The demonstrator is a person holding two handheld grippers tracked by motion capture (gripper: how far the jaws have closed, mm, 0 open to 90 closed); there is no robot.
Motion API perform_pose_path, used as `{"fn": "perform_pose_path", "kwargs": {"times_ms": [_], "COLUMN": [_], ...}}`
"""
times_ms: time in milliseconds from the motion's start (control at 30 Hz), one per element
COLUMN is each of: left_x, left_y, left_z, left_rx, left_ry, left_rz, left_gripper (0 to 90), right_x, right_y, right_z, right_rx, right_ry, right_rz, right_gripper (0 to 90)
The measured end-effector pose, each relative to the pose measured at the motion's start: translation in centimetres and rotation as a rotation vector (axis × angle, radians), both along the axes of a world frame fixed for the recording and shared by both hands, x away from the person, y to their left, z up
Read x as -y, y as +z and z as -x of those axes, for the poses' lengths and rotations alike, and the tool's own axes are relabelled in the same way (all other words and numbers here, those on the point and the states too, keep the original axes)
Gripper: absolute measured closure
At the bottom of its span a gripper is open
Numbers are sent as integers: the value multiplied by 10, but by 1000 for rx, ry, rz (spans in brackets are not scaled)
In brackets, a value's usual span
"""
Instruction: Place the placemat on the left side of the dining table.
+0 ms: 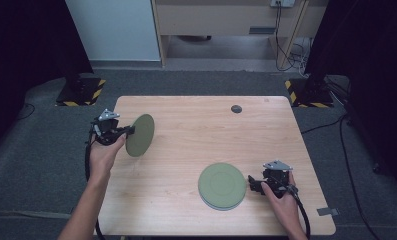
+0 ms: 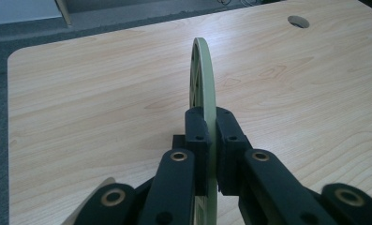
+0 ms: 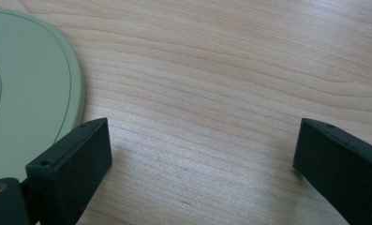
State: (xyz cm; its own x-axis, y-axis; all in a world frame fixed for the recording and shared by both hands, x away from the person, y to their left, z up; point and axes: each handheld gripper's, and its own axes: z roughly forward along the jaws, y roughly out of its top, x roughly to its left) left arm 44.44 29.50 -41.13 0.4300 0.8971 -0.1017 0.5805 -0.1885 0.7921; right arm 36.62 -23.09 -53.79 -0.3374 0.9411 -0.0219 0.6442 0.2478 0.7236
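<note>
A pale green plate (image 1: pixel 140 135) hangs above the table's left side, tilted up on edge. My left gripper (image 1: pixel 129 131) is shut on its rim. In the left gripper view the plate (image 2: pixel 203 79) stands edge-on between the two black pads (image 2: pixel 196 140). A second green plate (image 1: pixel 222 185) lies flat near the table's front, seemingly on top of another one. My right gripper (image 1: pixel 251 183) rests just right of it, open, with bare wood between its jaws. The right gripper view shows that plate's rim (image 3: pixel 29 93) beside my left-hand pad (image 3: pixel 76 164).
The wooden table (image 1: pixel 196 125) has a round cable hole (image 1: pixel 236 108) near its far edge, also visible as the hole (image 2: pixel 299 21) in the left gripper view. Grey carpet surrounds the table; stand bases with hazard stripes (image 1: pixel 81 92) sit behind it.
</note>
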Motion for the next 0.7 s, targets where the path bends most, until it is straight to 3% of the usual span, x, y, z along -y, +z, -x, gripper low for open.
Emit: {"fn": "perform_pose_path", "kwargs": {"times_ms": [700], "left_x": [-16], "left_y": [-5], "left_z": [1], "left_rx": [4], "left_ry": [45], "left_rz": [-25], "left_gripper": [854], "right_x": [0], "right_y": [0], "right_z": [-1], "right_rx": [-7], "right_ry": [-1], "right_rz": [-1], "right_gripper": [46]}}
